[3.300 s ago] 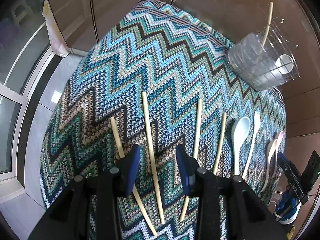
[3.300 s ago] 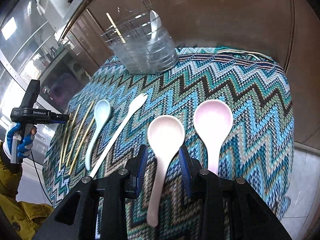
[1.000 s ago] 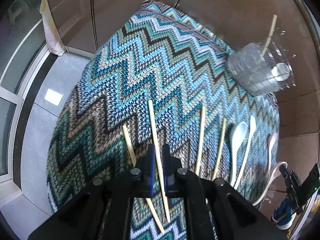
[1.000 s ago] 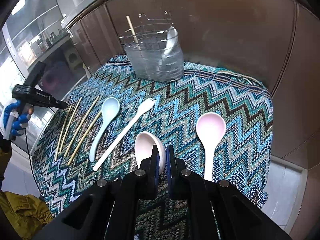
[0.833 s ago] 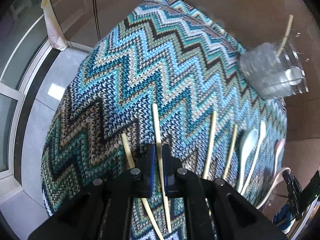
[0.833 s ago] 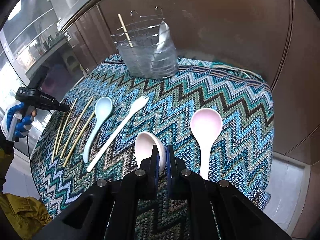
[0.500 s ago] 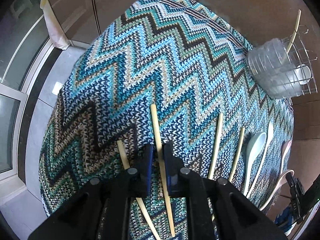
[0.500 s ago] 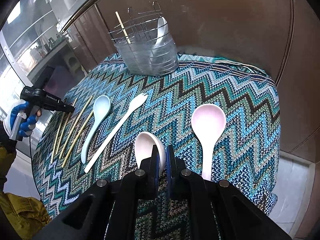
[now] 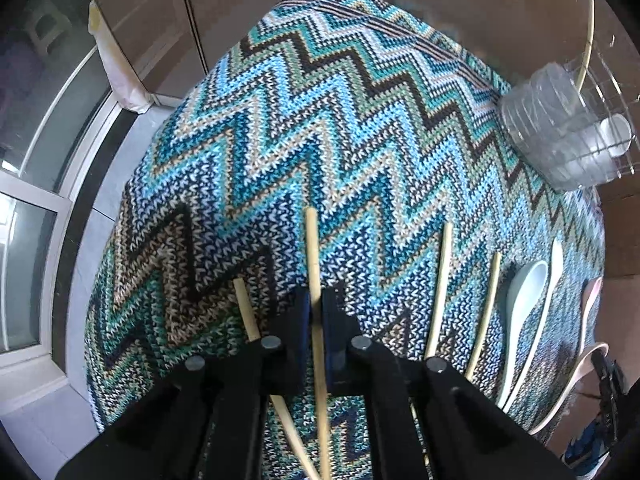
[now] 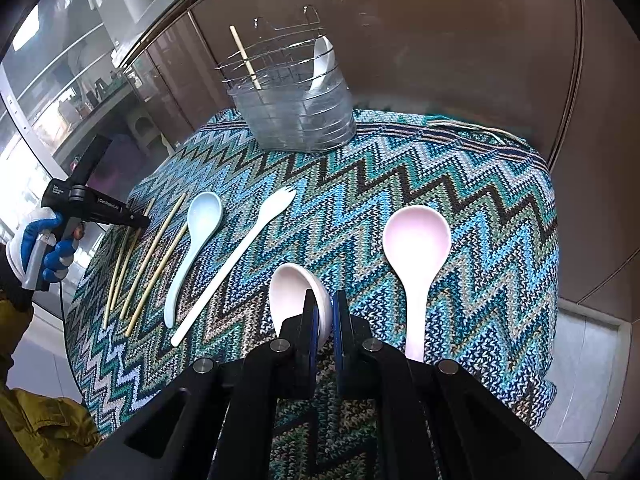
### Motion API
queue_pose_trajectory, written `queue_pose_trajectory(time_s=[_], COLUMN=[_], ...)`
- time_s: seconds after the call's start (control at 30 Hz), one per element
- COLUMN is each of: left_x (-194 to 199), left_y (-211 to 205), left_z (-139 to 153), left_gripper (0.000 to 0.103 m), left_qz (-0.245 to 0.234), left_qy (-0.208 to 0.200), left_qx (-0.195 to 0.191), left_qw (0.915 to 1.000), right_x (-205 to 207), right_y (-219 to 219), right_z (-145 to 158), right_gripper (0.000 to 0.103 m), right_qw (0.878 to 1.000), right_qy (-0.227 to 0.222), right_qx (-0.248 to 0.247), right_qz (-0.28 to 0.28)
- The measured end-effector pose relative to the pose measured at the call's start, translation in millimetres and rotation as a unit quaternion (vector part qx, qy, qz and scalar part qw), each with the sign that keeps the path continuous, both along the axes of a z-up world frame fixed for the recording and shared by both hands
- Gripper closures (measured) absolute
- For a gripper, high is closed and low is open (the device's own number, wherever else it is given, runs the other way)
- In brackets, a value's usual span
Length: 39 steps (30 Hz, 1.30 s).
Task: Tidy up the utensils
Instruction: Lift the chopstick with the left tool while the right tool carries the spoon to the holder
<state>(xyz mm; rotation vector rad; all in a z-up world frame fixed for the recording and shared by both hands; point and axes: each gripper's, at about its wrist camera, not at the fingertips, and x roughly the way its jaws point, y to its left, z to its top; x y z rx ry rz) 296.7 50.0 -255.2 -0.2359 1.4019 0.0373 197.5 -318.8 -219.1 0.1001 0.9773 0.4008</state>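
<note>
My left gripper [image 9: 317,308] is shut on a wooden chopstick [image 9: 313,256] and holds it just above the zigzag cloth [image 9: 320,120]. Other chopsticks lie beside it, one on the left [image 9: 245,312] and two on the right [image 9: 438,284]. My right gripper [image 10: 325,312] is shut on a pale pink spoon [image 10: 296,288], lifted off the cloth. A second pink spoon [image 10: 416,240], a white spork [image 10: 256,224] and a light blue spoon [image 10: 200,220] lie on the cloth. The wire utensil holder [image 10: 296,108] stands at the back with a chopstick and a spoon in it.
The holder also shows at the far right of the left wrist view [image 9: 568,140]. The left gripper [image 10: 100,208] appears in the right wrist view at the table's left edge, held by a gloved hand. Brown cabinet walls stand behind the table.
Both grippers closed, the left on a chopstick and the right on the pink spoon. Both have since lifted their utensils slightly; the views have shifted a little.
</note>
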Motion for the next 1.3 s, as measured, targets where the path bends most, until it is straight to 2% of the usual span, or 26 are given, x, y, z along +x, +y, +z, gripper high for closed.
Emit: queue_pose_trajectory(time_s=[0.2,0.47,0.67,0.83,1.0,1.1,1.3], left_x=[-18,-36,-47,-51,-45,-36,-8], left_y=[18,41,47,41,27,15,-14], left_z=[15,53,93,132,170,194,236], left_gripper=[0.099,0.099,0.099,0.099,0.099,0.099,0.099], left_qz=[0.022,0.034,0.046,0.039,0.023,0.015,0.007], left_qy=[-0.050,-0.101,-0.158,-0.212,-0.265,-0.299,-0.377], left_qx=[-0.053,-0.089,-0.123,-0.131,-0.147,-0.164,-0.189], left_qw=[0.9971,0.9903,0.9787,0.9678,0.9527,0.9400,0.9067], right_x=[-10,-29,-42,-41,-26,-8,33], right_y=[2,4,9,16,23,30,41], right_z=[12,35,62,90,119,141,170], right_gripper=[0.097,0.097,0.097,0.097,0.097,0.097,0.097], right_qw=[1.000,0.999,0.997,0.993,0.986,0.978,0.961], right_qy=[-0.014,-0.041,-0.076,-0.111,-0.153,-0.189,-0.250], right_qx=[-0.005,-0.001,0.002,0.004,0.011,0.014,0.014], right_qz=[-0.003,-0.018,-0.033,-0.047,-0.067,-0.085,-0.120])
